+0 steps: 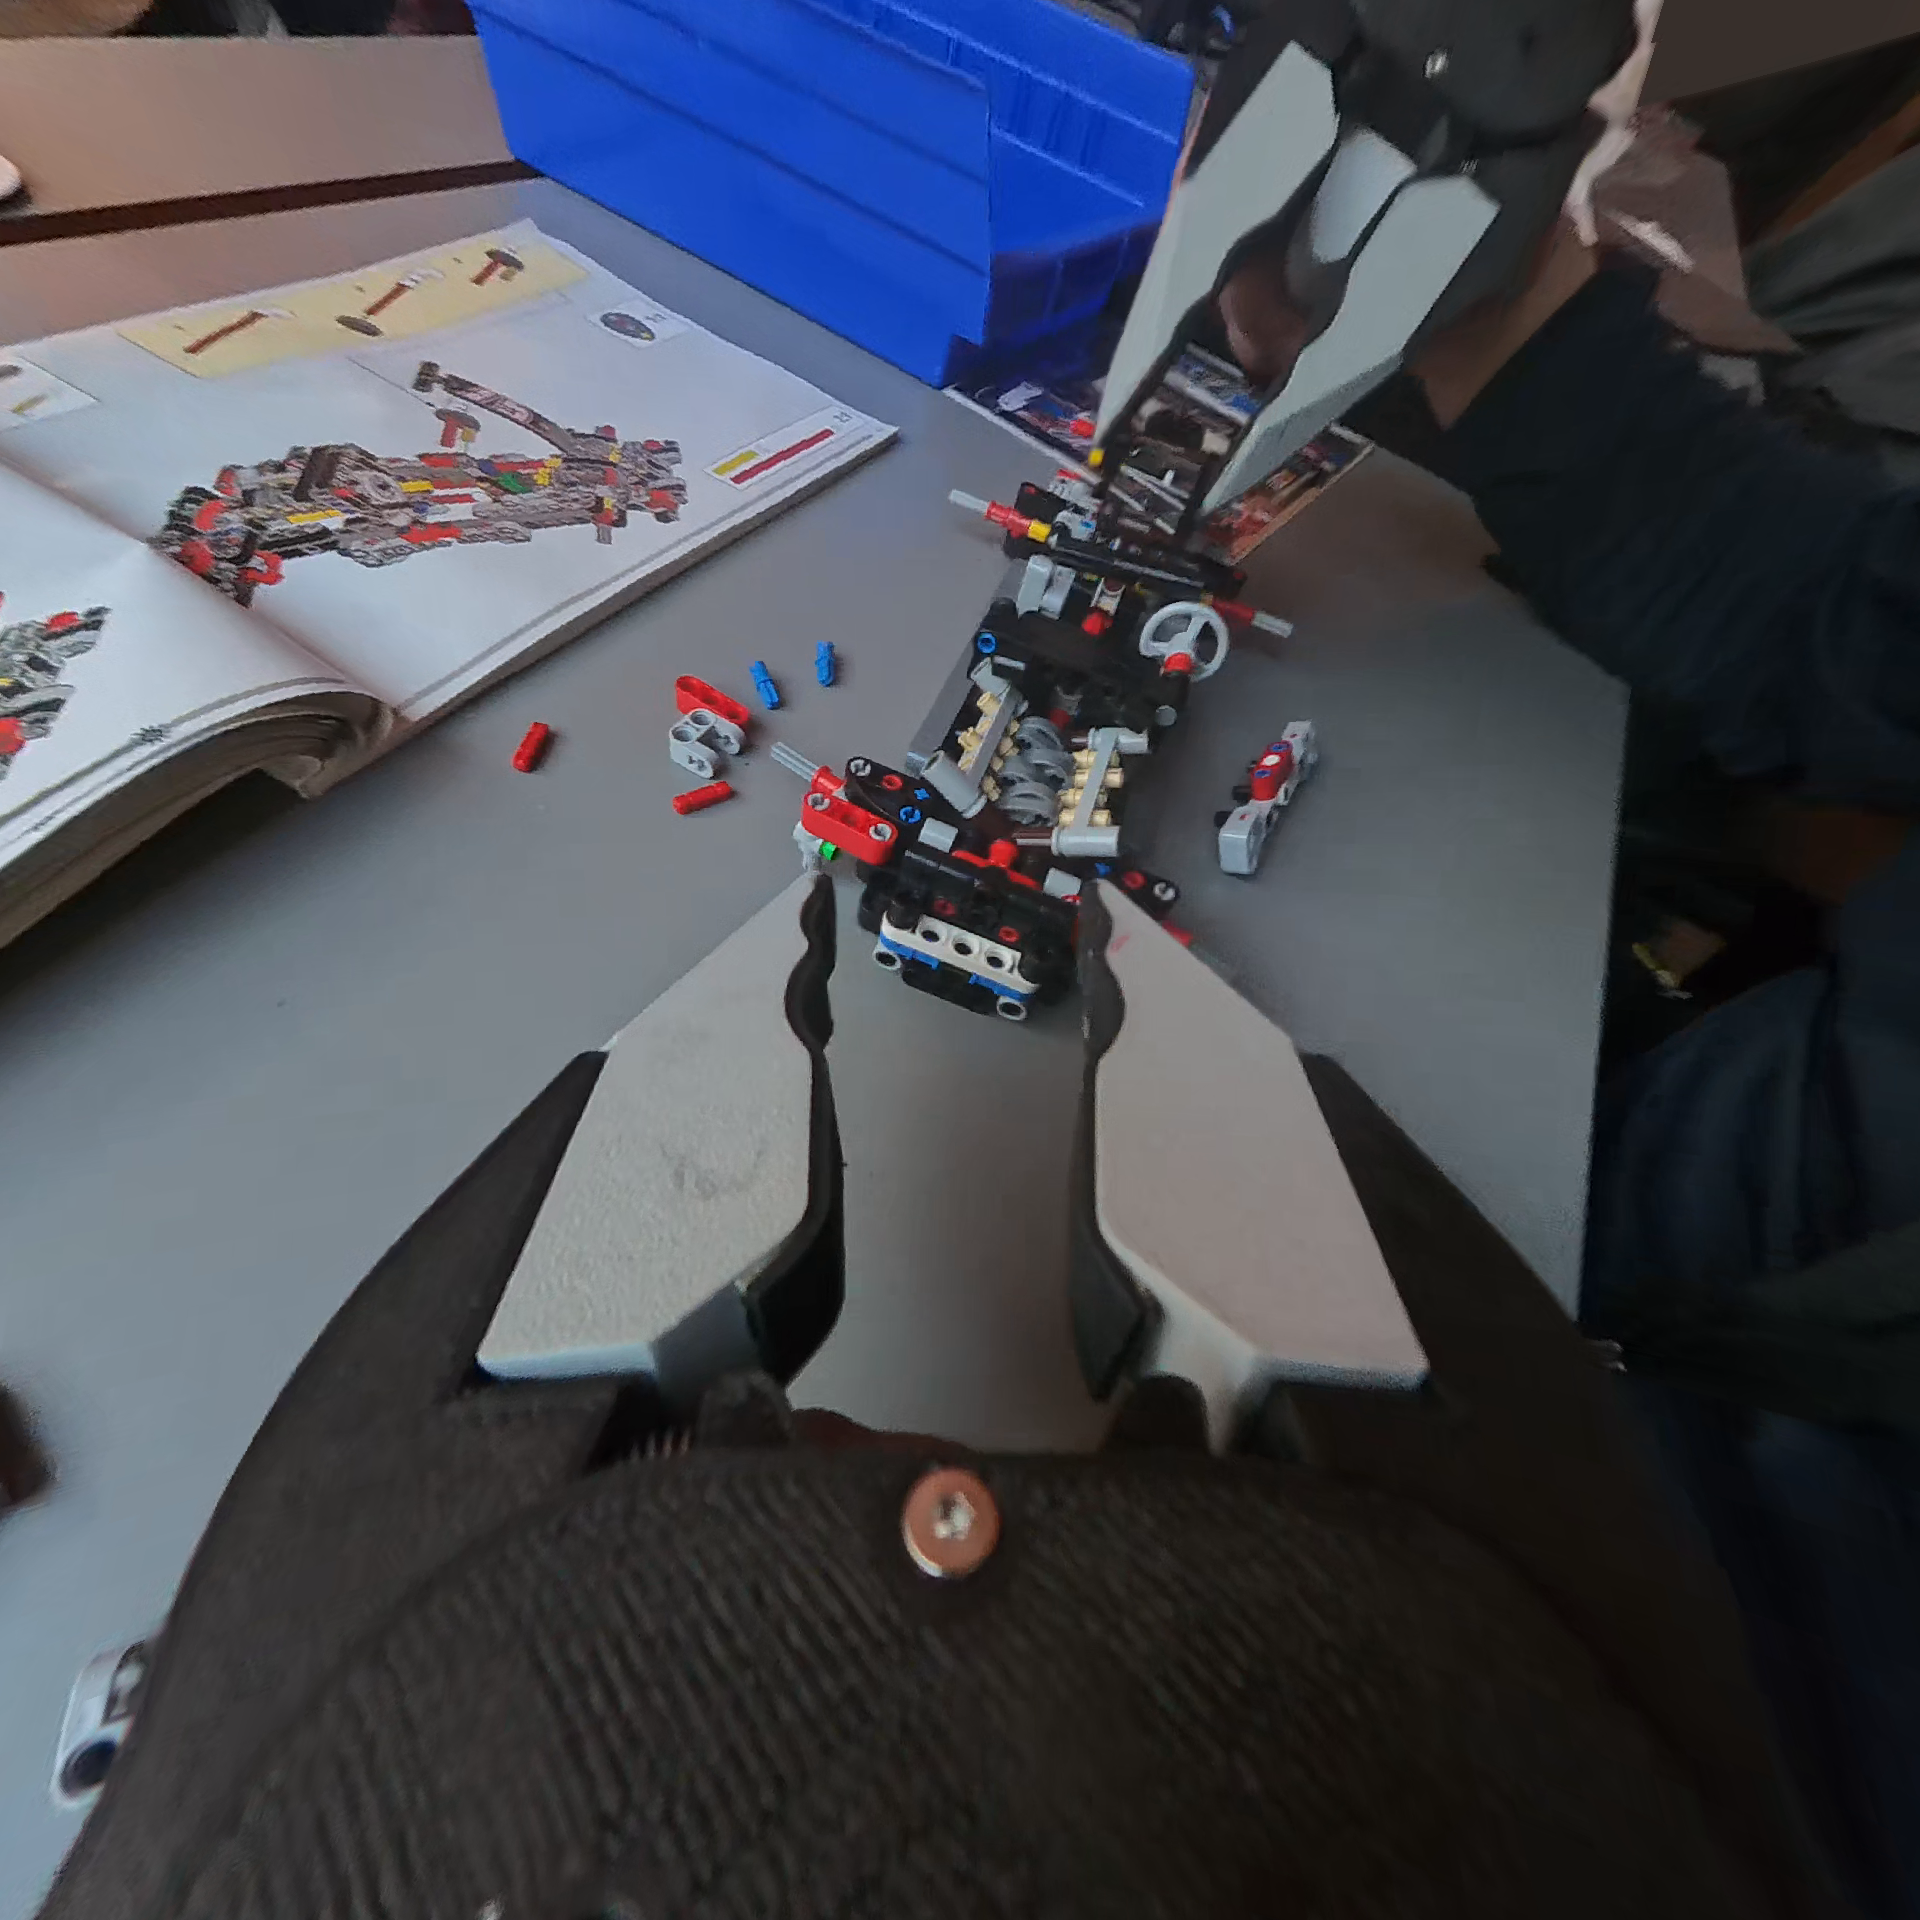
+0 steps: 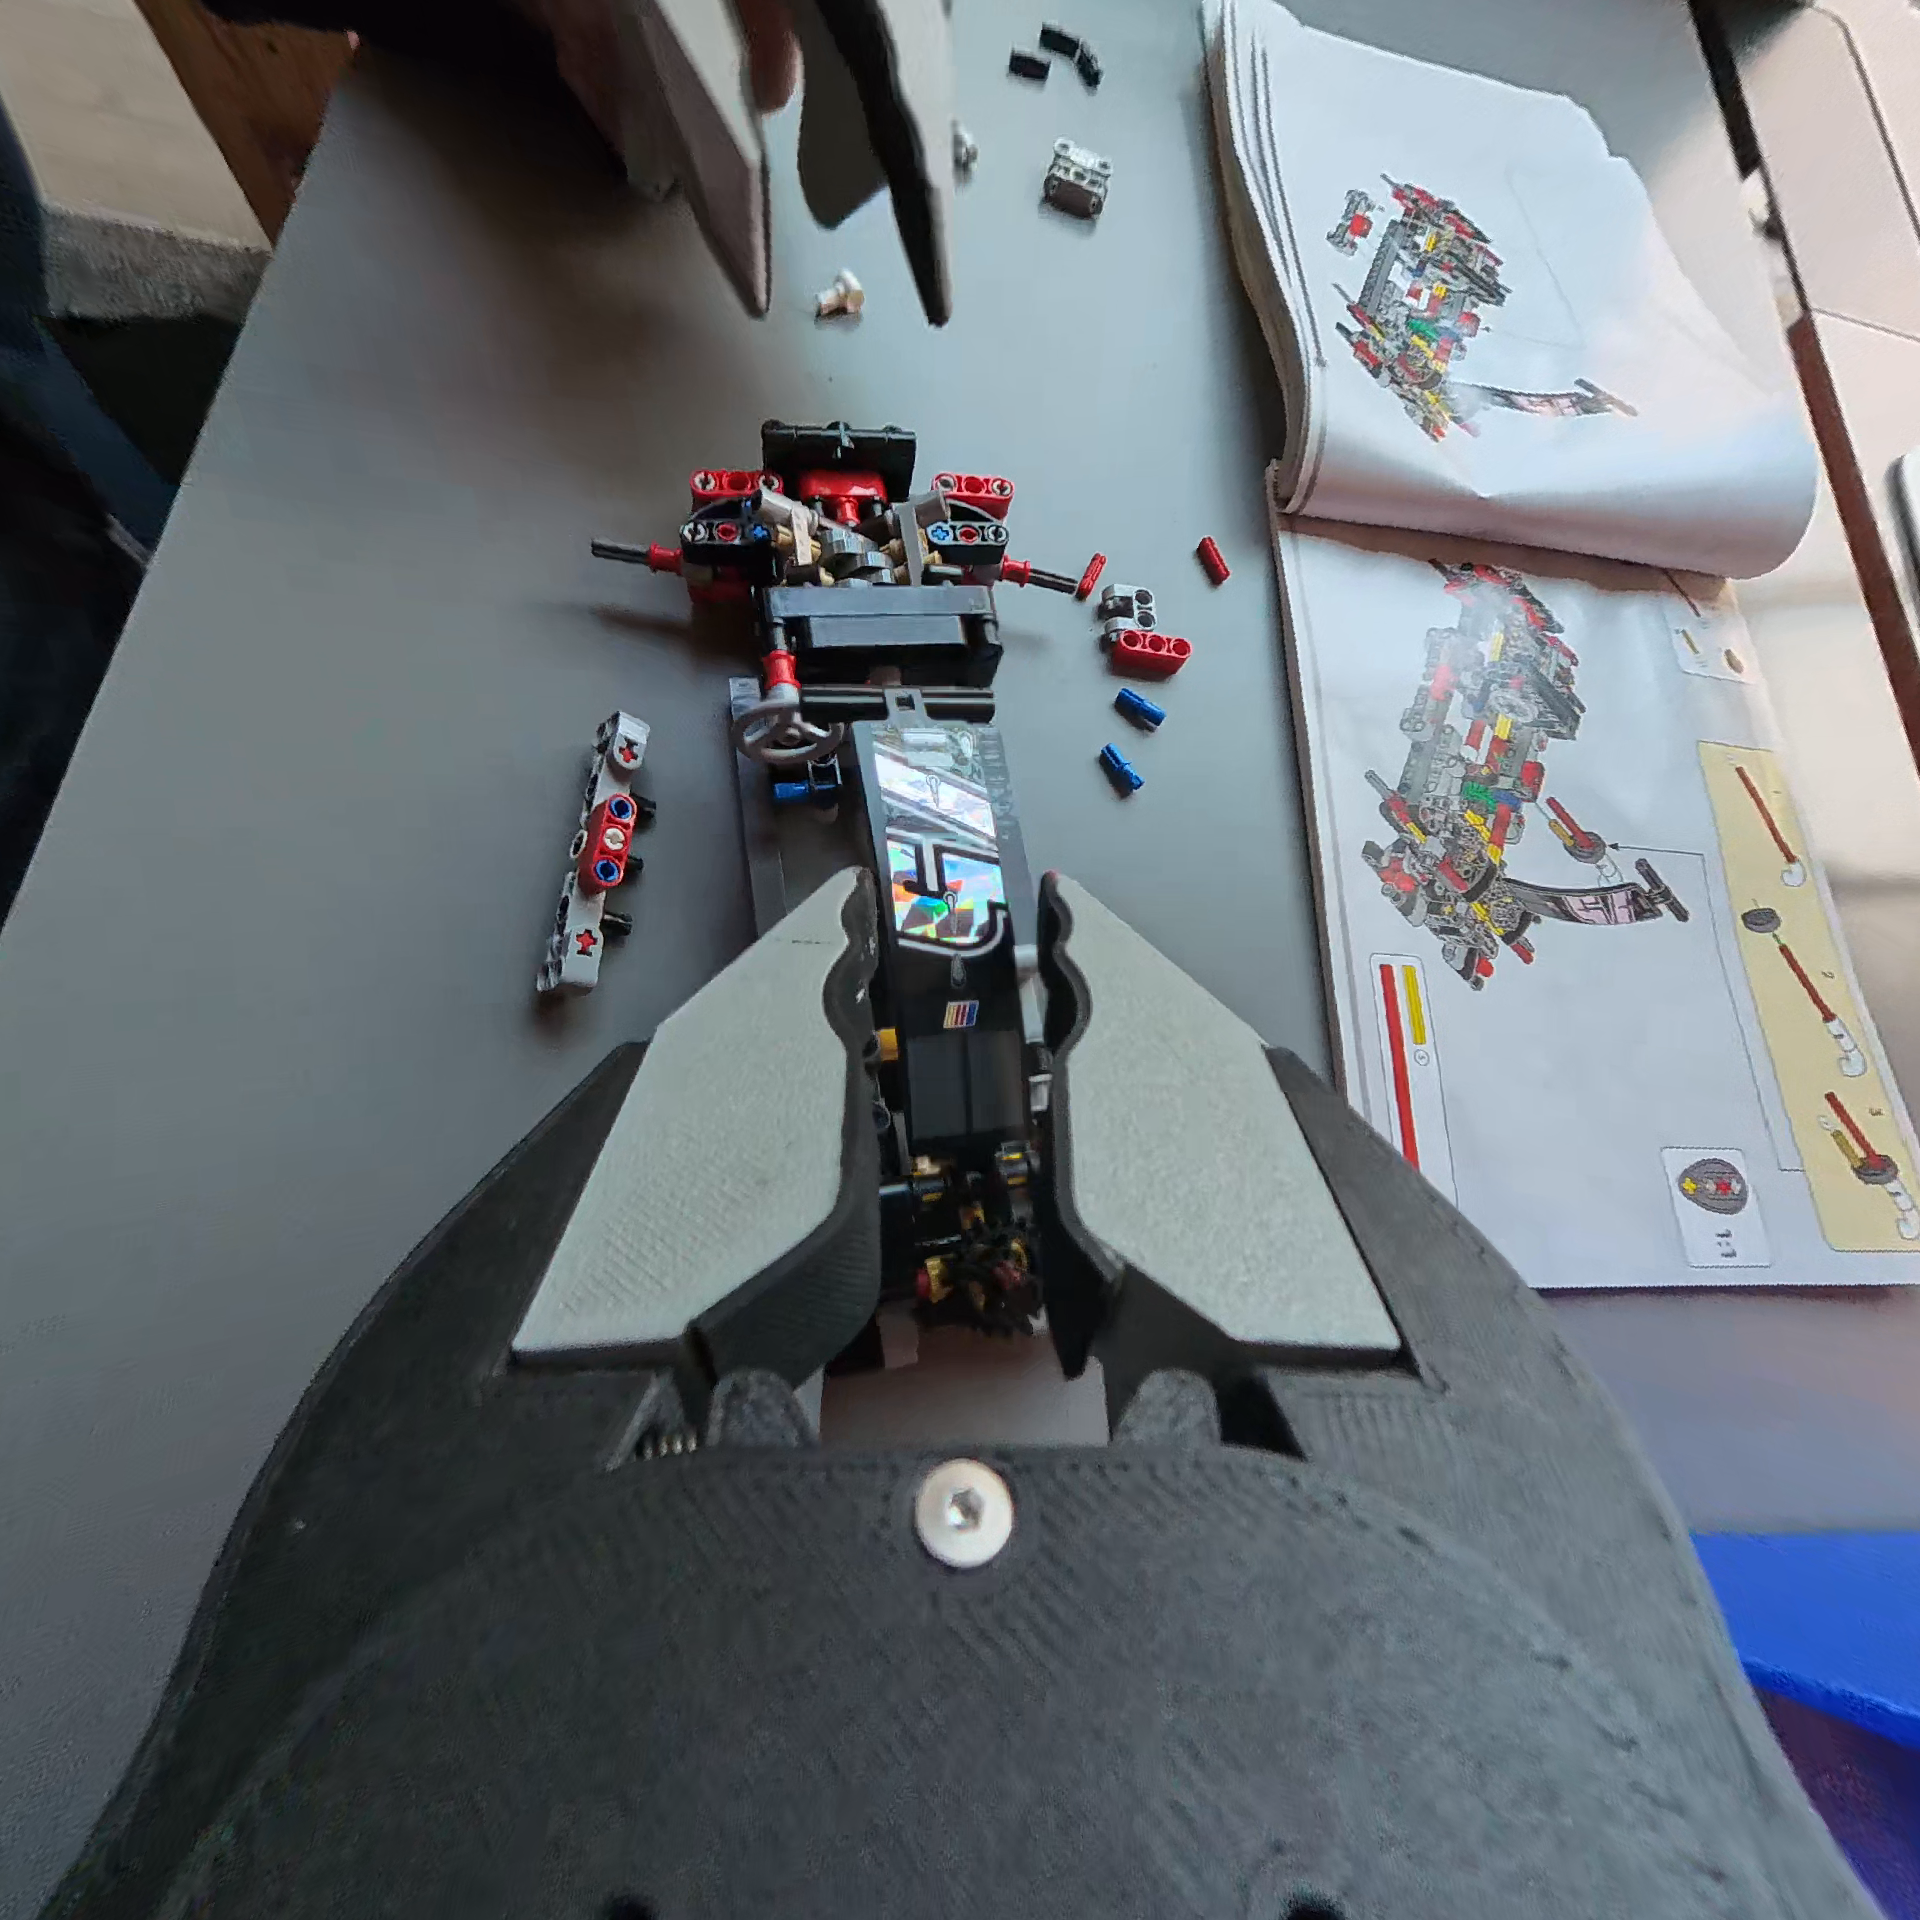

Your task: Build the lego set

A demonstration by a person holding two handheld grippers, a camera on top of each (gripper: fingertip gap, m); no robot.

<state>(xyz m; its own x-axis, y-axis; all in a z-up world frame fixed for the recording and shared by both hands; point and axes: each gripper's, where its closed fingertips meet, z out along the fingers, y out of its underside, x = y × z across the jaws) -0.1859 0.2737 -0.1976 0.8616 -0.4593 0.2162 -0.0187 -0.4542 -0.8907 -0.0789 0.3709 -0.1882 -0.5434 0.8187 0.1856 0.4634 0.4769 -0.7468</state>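
Observation:
A long toy car chassis of black, red and grey bricks (image 1: 1039, 748) lies on the grey table (image 1: 312, 1143). My left gripper (image 1: 956, 904) is open around its near end, a black block with a white and blue beam (image 1: 961, 951). The left pad (image 1: 816, 966) stands clear of the block and the right pad is at its side. My right gripper (image 2: 954, 883) is shut on the sides of the chassis's black panel with a shiny sticker (image 2: 945, 831) at the other end. It also shows in the left wrist view (image 1: 1158, 483). The left gripper shows at the top of the right wrist view (image 2: 847, 307).
An open instruction booklet (image 1: 416, 468) (image 2: 1558, 831) lies beside the chassis. A blue bin (image 1: 831, 156) stands behind. Loose red and blue pins (image 1: 766, 684), a red beam (image 2: 1148, 652) and a grey beam assembly (image 1: 1262, 795) (image 2: 597, 862) lie around it. A person's dark sleeve (image 1: 1662, 520) is at the table edge. The tips of one gripper are about 15 cm away from the tips of the other.

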